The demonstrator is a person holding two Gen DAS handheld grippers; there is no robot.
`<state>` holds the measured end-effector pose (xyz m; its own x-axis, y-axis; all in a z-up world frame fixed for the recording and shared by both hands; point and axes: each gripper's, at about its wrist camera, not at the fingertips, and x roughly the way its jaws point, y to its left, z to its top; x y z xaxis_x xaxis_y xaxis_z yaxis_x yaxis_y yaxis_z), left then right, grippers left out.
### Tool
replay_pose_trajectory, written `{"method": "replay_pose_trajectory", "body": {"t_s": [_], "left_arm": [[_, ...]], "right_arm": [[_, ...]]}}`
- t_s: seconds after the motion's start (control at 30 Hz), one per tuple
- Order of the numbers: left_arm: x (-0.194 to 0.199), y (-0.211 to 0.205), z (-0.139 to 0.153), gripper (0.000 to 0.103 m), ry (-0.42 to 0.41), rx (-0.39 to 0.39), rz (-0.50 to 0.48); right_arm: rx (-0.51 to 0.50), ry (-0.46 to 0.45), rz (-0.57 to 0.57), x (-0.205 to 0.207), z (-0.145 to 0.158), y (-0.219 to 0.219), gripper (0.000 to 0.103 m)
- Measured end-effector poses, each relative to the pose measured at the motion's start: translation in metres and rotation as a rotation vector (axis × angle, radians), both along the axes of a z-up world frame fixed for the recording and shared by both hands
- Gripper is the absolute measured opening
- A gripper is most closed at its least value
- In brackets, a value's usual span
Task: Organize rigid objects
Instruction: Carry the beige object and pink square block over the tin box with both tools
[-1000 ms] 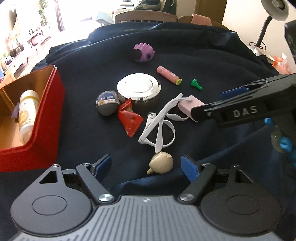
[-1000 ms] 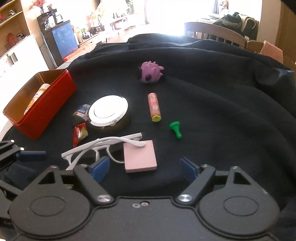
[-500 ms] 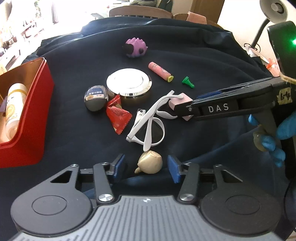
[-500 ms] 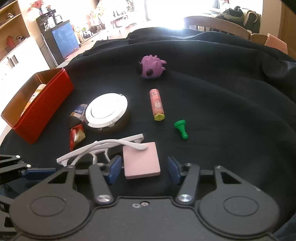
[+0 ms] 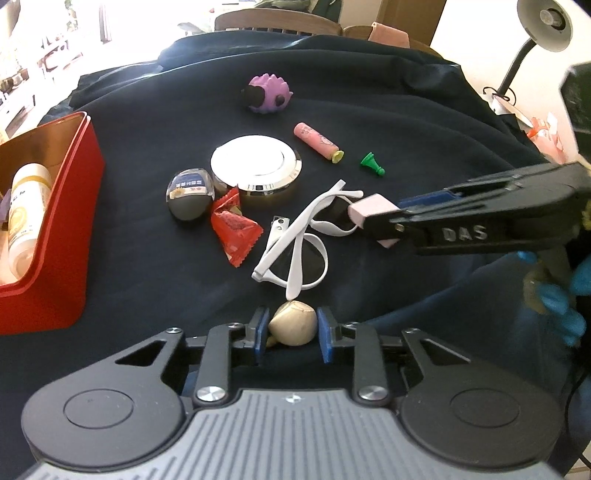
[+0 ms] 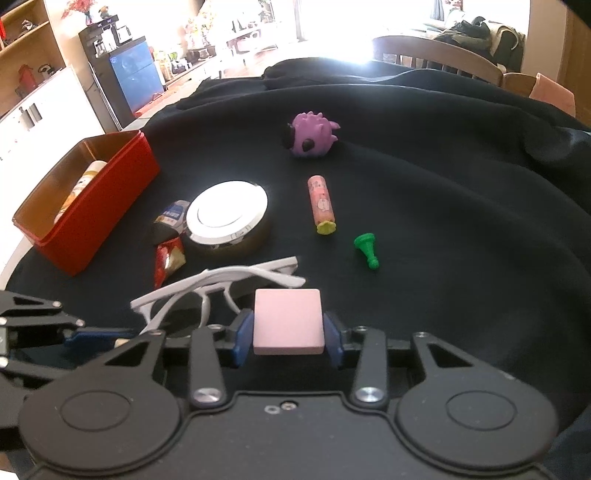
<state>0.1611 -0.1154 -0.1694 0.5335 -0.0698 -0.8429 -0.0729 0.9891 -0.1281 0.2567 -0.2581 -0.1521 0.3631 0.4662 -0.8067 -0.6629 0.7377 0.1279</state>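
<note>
My left gripper is shut on a beige wooden spinning top on the dark cloth. My right gripper is shut on a flat pink block; in the left wrist view it reaches in from the right with the block in its tips. White glasses lie between the two, one arm touching the block; they also show in the right wrist view. A red tin with a white bottle inside stands at the left.
On the cloth lie a round white-and-silver case, a black pebble-shaped item, a red wrapper, nail clippers, a pink tube, a green pawn and a purple spiky toy. A desk lamp stands far right.
Both grippers closed from open: the left onto the spinning top, the right onto the pink block. Both moved slightly forward over the cloth.
</note>
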Motion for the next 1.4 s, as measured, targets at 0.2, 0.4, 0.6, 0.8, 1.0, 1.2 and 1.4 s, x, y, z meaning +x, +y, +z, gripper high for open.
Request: {"method": "replay_pose_trajectory", "body": {"t_s": [0.2, 0.4, 0.6, 0.8, 1.0, 1.2, 1.4], "left_arm": [[-0.006, 0.007, 0.009, 0.027, -0.003, -0.026, 0.023], [-0.016, 0.017, 0.026, 0.027, -0.024, -0.028, 0.046], [-0.024, 0.036, 0.045, 0.027, -0.056, -0.031, 0.083], [-0.033, 0.059, 0.062, 0.027, -0.067, -0.031, 0.115], [-0.043, 0.084, 0.073, 0.027, -0.090, -0.028, 0.140], [-0.051, 0.117, 0.080, 0.027, -0.105, -0.029, 0.170], [-0.052, 0.157, 0.082, 0.027, -0.110, -0.022, 0.200]], "right_arm": [[0.037, 0.017, -0.008, -0.015, 0.015, -0.011, 0.040], [0.077, -0.001, 0.008, -0.032, 0.040, -0.013, 0.040], [0.104, -0.022, 0.021, -0.044, 0.063, -0.006, 0.040], [0.129, -0.046, 0.032, -0.057, 0.084, 0.011, 0.040], [0.141, -0.070, 0.062, -0.066, 0.097, 0.039, 0.040], [0.155, -0.079, 0.093, -0.074, 0.104, 0.076, 0.040], [0.147, -0.088, 0.119, -0.082, 0.103, 0.114, 0.040]]}}
